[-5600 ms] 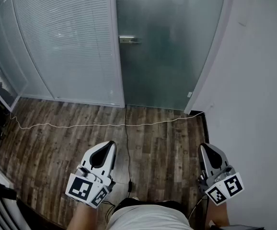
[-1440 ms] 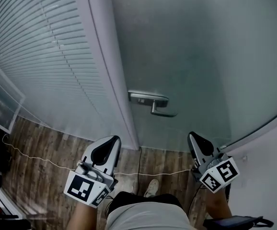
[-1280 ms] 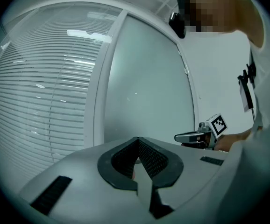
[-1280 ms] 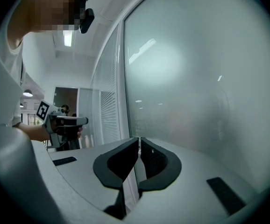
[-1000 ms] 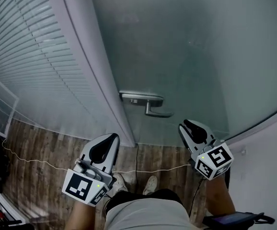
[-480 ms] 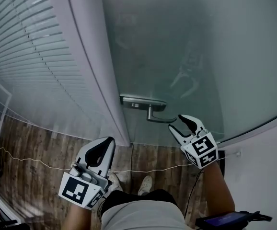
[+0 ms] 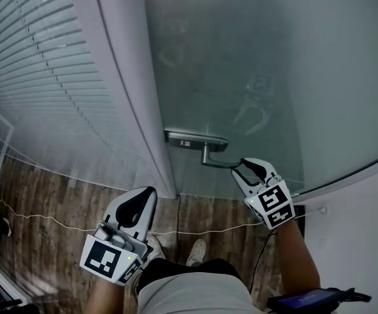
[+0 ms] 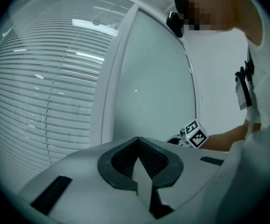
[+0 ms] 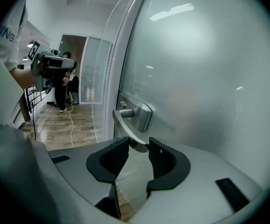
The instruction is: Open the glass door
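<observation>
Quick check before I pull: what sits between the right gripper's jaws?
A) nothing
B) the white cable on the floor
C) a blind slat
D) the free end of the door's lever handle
D: in the right gripper view, the free end of the lever handle lies in the gap of the right gripper, whose jaws are closing around it.

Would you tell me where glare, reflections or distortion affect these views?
Head view: faint reflections on the door; its frame bows. Left gripper view: fisheye, dark corners, light streaks on the blinds. Right gripper view: lamp glare on the door.
</observation>
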### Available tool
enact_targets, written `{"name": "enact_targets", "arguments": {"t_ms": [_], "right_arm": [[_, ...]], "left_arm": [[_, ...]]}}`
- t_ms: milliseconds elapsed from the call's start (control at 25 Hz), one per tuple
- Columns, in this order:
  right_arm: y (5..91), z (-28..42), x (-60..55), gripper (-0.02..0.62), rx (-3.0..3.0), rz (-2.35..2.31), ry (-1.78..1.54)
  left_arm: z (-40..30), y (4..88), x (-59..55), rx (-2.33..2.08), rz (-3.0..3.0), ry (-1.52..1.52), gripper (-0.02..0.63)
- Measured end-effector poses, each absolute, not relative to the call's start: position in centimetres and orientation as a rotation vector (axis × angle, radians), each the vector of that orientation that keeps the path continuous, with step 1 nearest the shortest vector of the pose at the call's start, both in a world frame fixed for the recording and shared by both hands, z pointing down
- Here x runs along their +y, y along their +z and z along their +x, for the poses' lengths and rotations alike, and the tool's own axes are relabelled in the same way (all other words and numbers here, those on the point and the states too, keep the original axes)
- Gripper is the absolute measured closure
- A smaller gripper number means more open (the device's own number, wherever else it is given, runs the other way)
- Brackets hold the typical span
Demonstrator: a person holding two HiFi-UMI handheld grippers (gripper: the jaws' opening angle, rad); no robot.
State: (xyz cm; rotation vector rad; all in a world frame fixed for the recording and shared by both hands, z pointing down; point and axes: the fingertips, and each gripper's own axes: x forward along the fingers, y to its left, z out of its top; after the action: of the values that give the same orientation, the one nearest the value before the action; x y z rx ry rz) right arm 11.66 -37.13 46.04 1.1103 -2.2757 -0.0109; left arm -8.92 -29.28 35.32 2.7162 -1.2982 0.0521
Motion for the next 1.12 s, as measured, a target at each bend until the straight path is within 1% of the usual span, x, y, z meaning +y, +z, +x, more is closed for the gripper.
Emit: {"name": "enact_targets", "arguments": {"t_ms": [200, 440, 1120], "right_arm": [[46.4, 11.7, -37.2, 0.463, -2.271, 1.102, 0.017], [48.1, 11.8, -37.4, 0.463, -2.311, 1.125, 0.133], [48.4, 12.9, -39.3, 0.459, -2.314, 1.296, 0.072]], "left_arm": [[-8.6, 35.5, -29.1, -1.287, 2.717, 0.05, 0.606], [-8.2, 35.1, -28.8, -1.281, 2.731, 0.049, 0.606], [-9.5, 37.2, -27.4, -1.289, 2.731, 0.029, 0.606]]}}
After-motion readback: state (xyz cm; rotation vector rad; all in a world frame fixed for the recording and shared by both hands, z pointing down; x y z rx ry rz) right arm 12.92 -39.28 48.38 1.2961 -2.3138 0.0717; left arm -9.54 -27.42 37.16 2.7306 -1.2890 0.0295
